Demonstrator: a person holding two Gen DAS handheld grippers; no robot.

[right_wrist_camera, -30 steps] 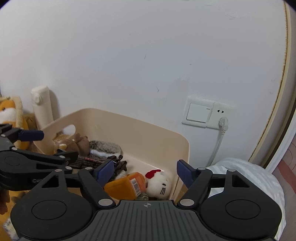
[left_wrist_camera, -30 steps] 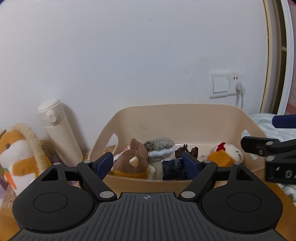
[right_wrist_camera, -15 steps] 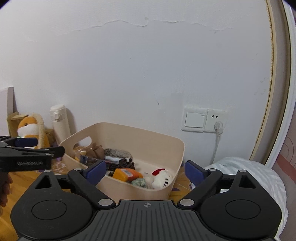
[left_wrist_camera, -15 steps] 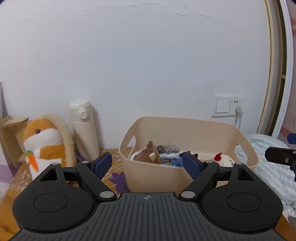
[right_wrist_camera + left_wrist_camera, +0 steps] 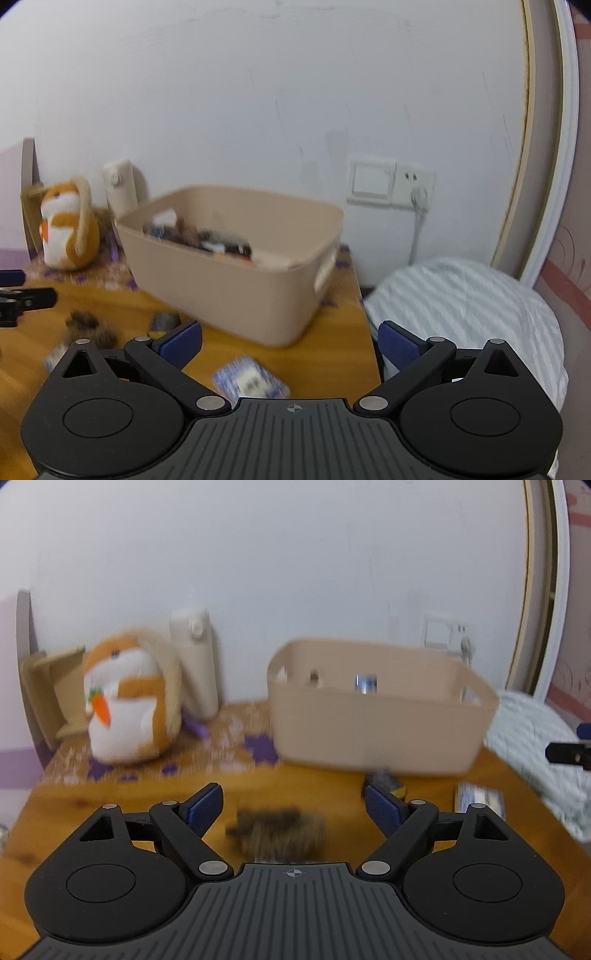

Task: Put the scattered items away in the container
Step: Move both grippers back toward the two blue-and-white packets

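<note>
since loose items lie on the worktop (image 5: 122, 797) in front of the tub (image 5: 376, 731), we keep our left gripper (image 5: 293, 806) wide over the brown fuzzy toy (image 5: 280, 832) while our empty right gripper (image 5: 290, 343) is opening above the blue packet (image 5: 251, 382).

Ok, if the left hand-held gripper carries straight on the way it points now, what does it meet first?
Most likely the brown fuzzy toy lying on the wooden table, centred between the open fingers of the left hand-held gripper. The picture is blurred, so depth is uncertain; the beige container sits farther back.
</note>
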